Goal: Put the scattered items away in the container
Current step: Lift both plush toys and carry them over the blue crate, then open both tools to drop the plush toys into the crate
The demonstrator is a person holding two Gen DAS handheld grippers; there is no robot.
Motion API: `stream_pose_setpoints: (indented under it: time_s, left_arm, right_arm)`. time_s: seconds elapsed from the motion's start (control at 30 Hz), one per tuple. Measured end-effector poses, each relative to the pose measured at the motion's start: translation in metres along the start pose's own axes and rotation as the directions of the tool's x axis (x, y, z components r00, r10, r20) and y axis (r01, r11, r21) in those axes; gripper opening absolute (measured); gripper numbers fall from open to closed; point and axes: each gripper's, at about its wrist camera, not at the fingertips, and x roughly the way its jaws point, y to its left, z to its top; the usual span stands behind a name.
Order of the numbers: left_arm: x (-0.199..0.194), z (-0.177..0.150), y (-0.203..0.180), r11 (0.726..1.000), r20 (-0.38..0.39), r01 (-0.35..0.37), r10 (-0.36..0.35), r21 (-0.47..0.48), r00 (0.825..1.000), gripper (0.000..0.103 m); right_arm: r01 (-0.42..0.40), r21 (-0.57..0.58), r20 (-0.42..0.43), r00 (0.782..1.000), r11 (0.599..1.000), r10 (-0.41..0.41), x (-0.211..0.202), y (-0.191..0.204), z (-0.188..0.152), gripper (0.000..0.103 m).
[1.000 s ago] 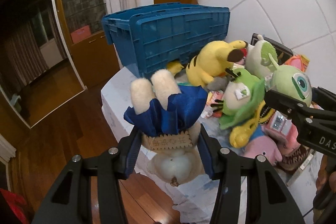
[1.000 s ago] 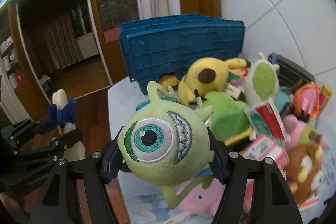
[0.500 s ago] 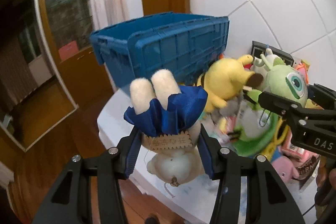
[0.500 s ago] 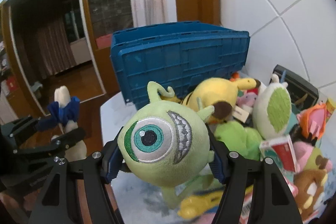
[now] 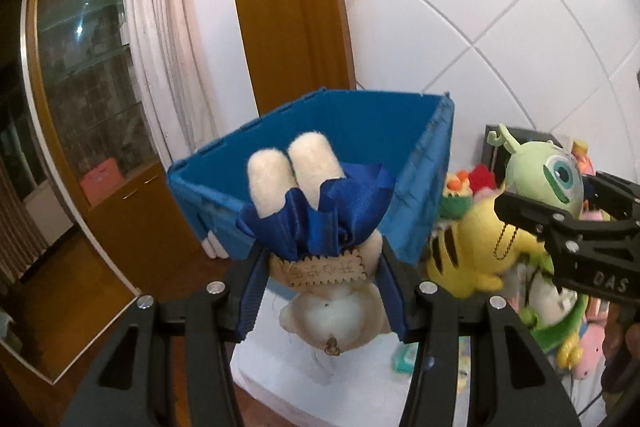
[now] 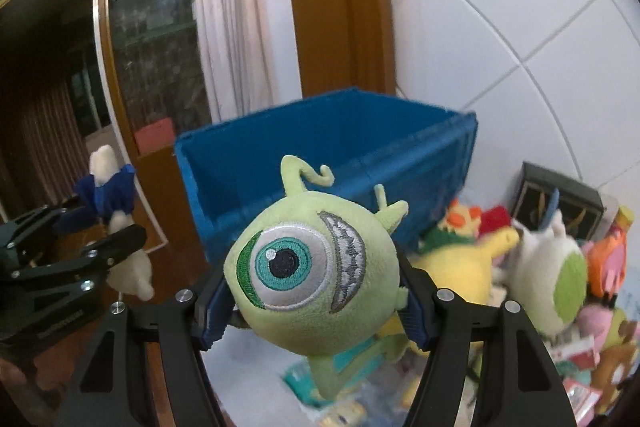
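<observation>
Blue satin wraps the cream plush doll [image 5: 320,227] that the left gripper [image 5: 322,291] clamps between its ribbed blue pads [image 5: 250,295], as its own wrist camera shows. The doll hangs head down, two cream feet pointing up, a biscuit-coloured tag with writing across its middle. Behind the doll and just beyond the fingertips stands the blue crate [image 5: 424,195], tilted so that its open inside faces the camera. It rests on a white table [image 5: 360,383], whose near edge lies under the doll's head. To the right, the right gripper [image 5: 560,203] comes in from the side, closed on the green one-eyed plush [image 5: 548,175]. Below it lies a yellow striped plush [image 5: 468,255] among a heap of other toys [image 5: 568,323] against the white tiled wall [image 5: 500,27].

From the right wrist camera, the right gripper [image 6: 316,303] squeezes the green one-eyed plush [image 6: 312,271] from both sides, the toy's eye and stitched grin turned towards the lens, one leg dangling below. The blue crate [image 6: 332,151] sits right behind it, its hollow open and facing the camera. At the left edge the left gripper [image 6: 86,233] holds the cream plush doll [image 6: 114,211] with its blue dress, well apart from the crate at its left. Right of the green plush, the yellow toy [image 6: 460,267], a white and green plush [image 6: 552,279] and more toys [image 6: 604,263] crowd the tabletop, somewhat blurred. A dark box [image 6: 560,199] stands against the wall behind them.
</observation>
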Motion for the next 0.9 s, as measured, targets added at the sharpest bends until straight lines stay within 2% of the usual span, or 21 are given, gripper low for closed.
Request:
stream_pose_setpoints:
  time_s: [0.27, 0.5, 0.7, 0.9]
  left_arm:
    - [0.073, 0.055, 0.034, 1.0, -0.023, 0.018, -0.018, -0.018, 1.0, 0.05]
    - [0.14, 0.084, 0.055, 0.997, -0.072, 0.061, -0.064, -0.043, 0.995, 0.05]
    - [0.198, 0.119, 0.068, 0.993, -0.093, 0.116, -0.114, 0.021, 0.989, 0.05]
    - [0.255, 0.15, 0.09, 0.979, -0.153, 0.187, -0.173, 0.085, 0.973, 0.05]
  right_arm:
    - [0.004, -0.029, 0.003, 1.0, 1.0, -0.004, 0.069, 0.017, 0.063, 0.069]
    - [0.055, -0.032, -0.023, 0.998, 0.998, -0.055, 0.133, 0.018, 0.103, 0.069]
    - [0.15, -0.008, -0.024, 0.988, 0.989, -0.15, 0.171, 0.016, 0.129, 0.069]
    - [0.25, 0.035, -0.051, 0.967, 0.968, -0.248, 0.207, 0.021, 0.164, 0.069]
